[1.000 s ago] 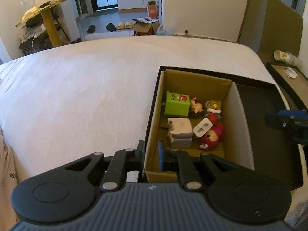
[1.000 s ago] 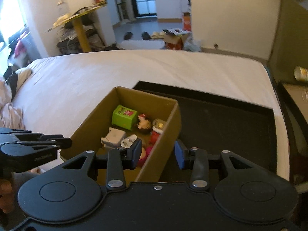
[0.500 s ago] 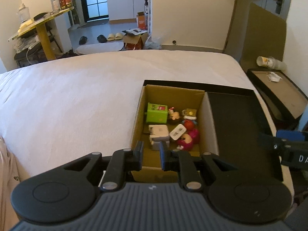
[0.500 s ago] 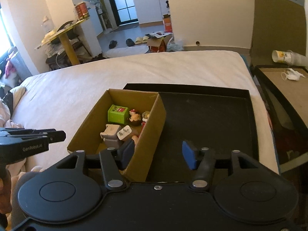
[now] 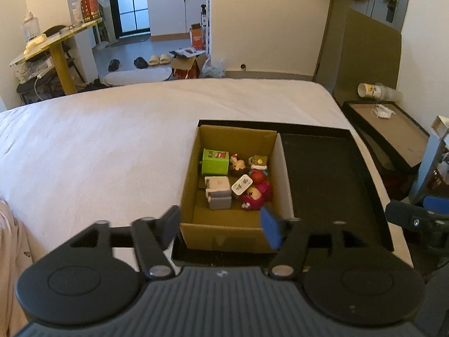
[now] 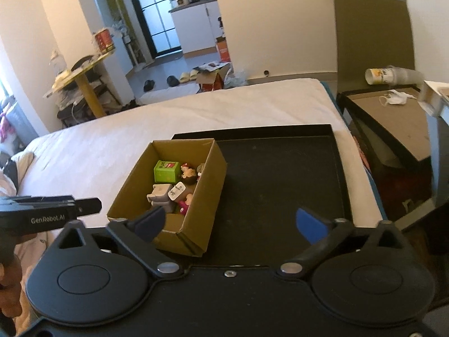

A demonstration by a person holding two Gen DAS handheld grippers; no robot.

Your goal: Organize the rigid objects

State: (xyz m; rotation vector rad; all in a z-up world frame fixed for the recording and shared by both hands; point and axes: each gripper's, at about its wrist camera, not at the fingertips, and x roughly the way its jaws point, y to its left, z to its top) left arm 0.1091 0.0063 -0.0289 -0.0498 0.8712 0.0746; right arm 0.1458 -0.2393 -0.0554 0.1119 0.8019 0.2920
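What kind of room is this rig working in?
Most likely a small studio flat, working on a bed. A white mattress carries the black tray and cardboard box; slippers lie on the floor beyond, before white kitchen cabinets.

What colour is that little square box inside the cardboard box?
Bright green, with a red picture on top. The little box shows best in the left wrist view.
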